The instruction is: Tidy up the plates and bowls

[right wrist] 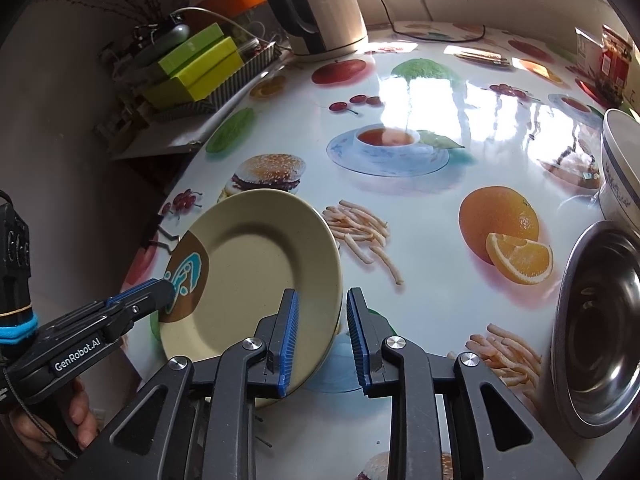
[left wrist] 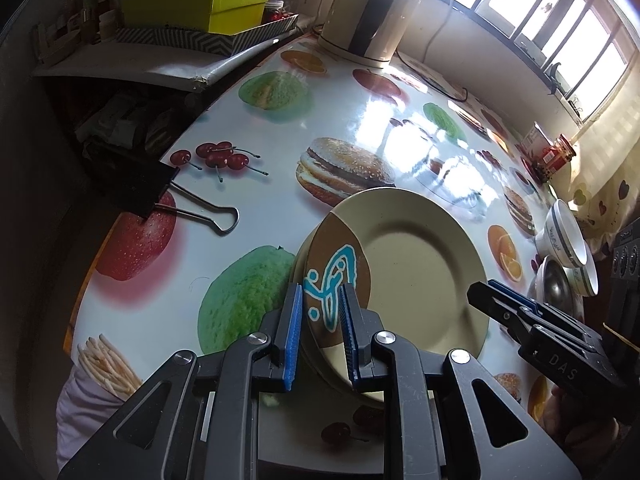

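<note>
A beige plate [left wrist: 412,264] with a brown patch and a blue squiggle lies on the fruit-printed tabletop [left wrist: 248,148], apparently atop another plate. The left tool [left wrist: 320,320] straddles its patterned rim, the right tool [right wrist: 320,332] its plain rim; both stand slightly open, pads not pressing. Right of it sit china bowls [left wrist: 564,236] and a steel bowl [right wrist: 596,328].

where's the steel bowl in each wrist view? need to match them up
Left wrist: steel bowl sits at the far right edge, just below the white bowl with blue bands and beyond the right tool.
Right wrist: steel bowl fills the right edge, lower half, below the same white bowl.
Shared landmark: the beige plate with the brown patch and blue design.
</note>
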Action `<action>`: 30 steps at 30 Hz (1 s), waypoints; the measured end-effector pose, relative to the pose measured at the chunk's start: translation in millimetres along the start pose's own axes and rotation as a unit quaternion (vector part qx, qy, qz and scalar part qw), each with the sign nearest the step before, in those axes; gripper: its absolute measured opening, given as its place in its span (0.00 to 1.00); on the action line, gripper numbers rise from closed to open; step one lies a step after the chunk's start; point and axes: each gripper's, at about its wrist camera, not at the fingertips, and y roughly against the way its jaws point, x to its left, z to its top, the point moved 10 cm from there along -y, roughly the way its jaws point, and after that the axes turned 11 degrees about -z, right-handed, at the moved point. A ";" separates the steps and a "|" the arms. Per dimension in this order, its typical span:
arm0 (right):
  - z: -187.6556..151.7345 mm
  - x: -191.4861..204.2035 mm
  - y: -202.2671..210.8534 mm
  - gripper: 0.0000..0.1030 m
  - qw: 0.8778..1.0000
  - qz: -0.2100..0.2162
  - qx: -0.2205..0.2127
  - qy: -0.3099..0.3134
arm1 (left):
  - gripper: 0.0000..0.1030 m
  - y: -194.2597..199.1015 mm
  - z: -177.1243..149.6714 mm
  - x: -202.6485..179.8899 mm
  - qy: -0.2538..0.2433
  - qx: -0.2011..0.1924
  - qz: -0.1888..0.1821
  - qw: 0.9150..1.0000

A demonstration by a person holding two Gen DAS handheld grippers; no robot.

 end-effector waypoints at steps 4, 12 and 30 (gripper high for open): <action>-1.5 0.1 3.3 0.31 1.000 -0.005 -0.002 0.003 | 0.31 4.3 1.3 3.0 0.006 -0.010 -0.006 1.000; -3.7 5.6 2.6 0.32 1.000 -0.006 0.003 0.012 | 0.32 0.9 -0.6 5.1 0.016 -0.003 -0.021 1.000; -6.3 13.7 0.9 0.37 1.000 -0.010 0.006 0.021 | 0.33 -2.5 -1.3 6.7 0.026 0.004 -0.038 0.999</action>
